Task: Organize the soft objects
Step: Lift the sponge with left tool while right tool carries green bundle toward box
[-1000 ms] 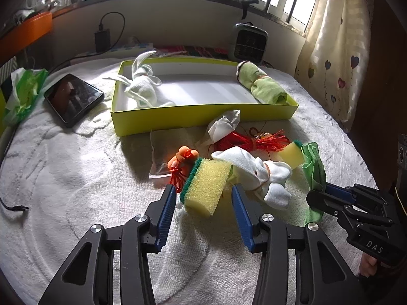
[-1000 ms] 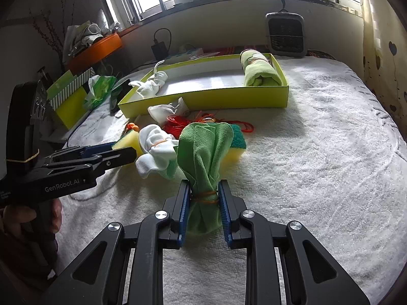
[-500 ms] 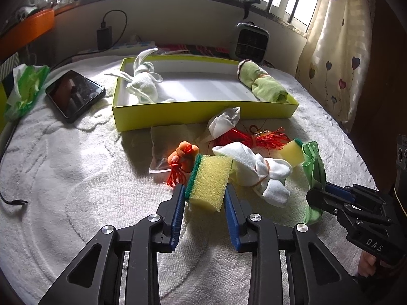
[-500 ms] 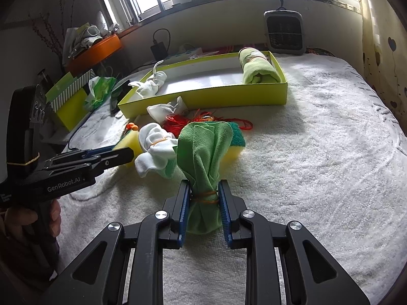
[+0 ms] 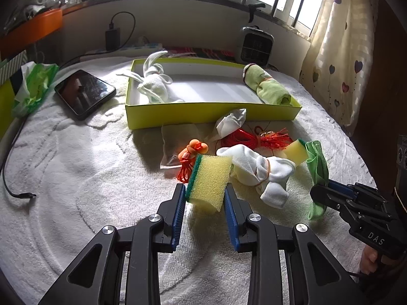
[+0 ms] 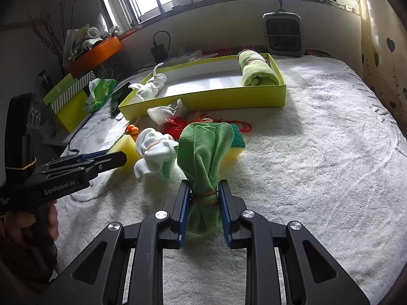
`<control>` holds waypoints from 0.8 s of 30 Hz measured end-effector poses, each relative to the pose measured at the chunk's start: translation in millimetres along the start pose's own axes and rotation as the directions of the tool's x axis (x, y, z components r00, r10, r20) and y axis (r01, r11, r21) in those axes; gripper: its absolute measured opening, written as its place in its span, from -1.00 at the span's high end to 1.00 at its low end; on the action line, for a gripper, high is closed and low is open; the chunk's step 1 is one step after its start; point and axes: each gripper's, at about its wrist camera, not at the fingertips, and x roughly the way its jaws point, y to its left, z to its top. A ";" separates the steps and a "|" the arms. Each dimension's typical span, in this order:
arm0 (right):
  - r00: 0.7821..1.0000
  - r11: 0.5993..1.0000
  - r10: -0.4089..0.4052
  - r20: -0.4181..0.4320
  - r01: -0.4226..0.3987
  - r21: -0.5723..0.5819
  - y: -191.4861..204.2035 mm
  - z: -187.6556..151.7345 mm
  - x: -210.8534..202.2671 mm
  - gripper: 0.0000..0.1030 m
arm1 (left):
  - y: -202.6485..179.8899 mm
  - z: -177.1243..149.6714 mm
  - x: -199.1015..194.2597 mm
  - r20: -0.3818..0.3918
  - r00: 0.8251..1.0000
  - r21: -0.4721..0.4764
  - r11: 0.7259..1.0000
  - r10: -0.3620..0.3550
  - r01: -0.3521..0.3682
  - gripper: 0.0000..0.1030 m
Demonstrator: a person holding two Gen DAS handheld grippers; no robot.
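Observation:
My left gripper [image 5: 204, 198] is shut on a yellow sponge with a green scrub side [image 5: 208, 183], on the white towel-covered bed. My right gripper [image 6: 204, 198] is shut on a green cloth bundle [image 6: 203, 152] tied with a rubber band. Between them lie a white sock bundle [image 5: 262, 170], a second yellow sponge [image 5: 296, 148], red string [image 5: 254, 139], an orange toy [image 5: 194, 148] and a white cloth [image 5: 230, 124]. A yellow-green box [image 5: 211, 115] behind holds a white sock bundle [image 5: 154, 84] and a rolled green towel [image 5: 269, 89].
A black phone [image 5: 84, 92] lies left of the box, with a green and white bag [image 5: 33, 86] further left. A cable [image 5: 15, 188] runs along the left edge. A small heater [image 5: 257, 45] stands by the window wall. A curtain [image 5: 338, 50] hangs right.
My left gripper moved forward around the yellow sponge and closed on it. My right gripper kept its hold on the green cloth bundle and barely moved.

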 end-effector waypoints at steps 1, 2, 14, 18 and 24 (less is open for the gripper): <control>1.000 1.000 0.000 0.001 0.000 0.000 -0.1 0.3 -0.3 0.54 | 0.7 0.4 -0.9 0.003 1.000 -0.002 1.000 0.000 0.000 0.47; 1.000 1.000 0.000 0.003 0.000 -0.001 -0.2 0.6 -1.0 0.54 | 1.4 0.6 -2.0 0.006 1.000 -0.004 1.000 0.001 -0.001 0.48; 0.999 1.000 -0.006 0.032 0.006 -0.005 -0.4 7.9 -9.7 0.54 | 4.4 11.6 -17.5 0.048 0.999 -0.011 1.000 0.003 -0.003 0.48; 0.999 1.000 -0.015 0.052 0.015 -0.009 -2.2 16.2 -14.6 0.54 | 6.7 19.4 -22.6 0.068 0.998 -0.016 1.000 0.008 -0.007 0.48; 0.997 1.000 -0.023 0.078 0.024 -0.017 -3.4 29.8 -19.2 0.54 | 8.8 32.3 -25.6 0.085 0.996 -0.013 1.000 0.012 -0.011 0.48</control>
